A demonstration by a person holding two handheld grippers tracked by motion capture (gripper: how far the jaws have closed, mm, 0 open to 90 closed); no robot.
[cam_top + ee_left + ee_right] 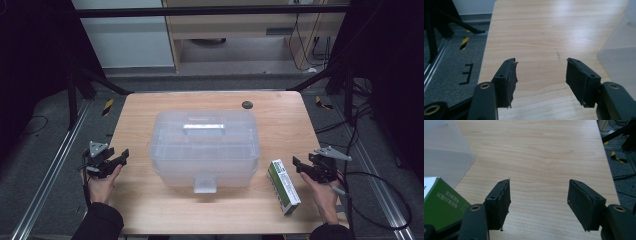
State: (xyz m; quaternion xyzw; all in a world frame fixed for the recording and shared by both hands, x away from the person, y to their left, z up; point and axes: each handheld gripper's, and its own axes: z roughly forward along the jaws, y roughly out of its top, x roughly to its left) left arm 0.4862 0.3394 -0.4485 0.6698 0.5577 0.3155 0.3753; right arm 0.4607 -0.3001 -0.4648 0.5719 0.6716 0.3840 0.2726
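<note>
A clear plastic storage box [204, 146] with a lid, a top handle and a front latch stands in the middle of the wooden table [150, 200]. A green and white carton [283, 186] lies flat to its right, near the front edge. My left gripper [121, 157] hovers at the table's left edge, open, with bare wood between its jaws [541, 70]. My right gripper [297, 164] is held just right of the carton, also open and holding nothing [539, 192]. In the right gripper view the carton [441, 200] sits at the lower left and the box [444, 157] at the upper left.
A small dark round spot [247, 105] marks the table's far side. Black frame legs, floor rails and cables surround the table. The box's corner [619, 50] shows at the right of the left gripper view, with grey floor [451, 62] past the table's left edge.
</note>
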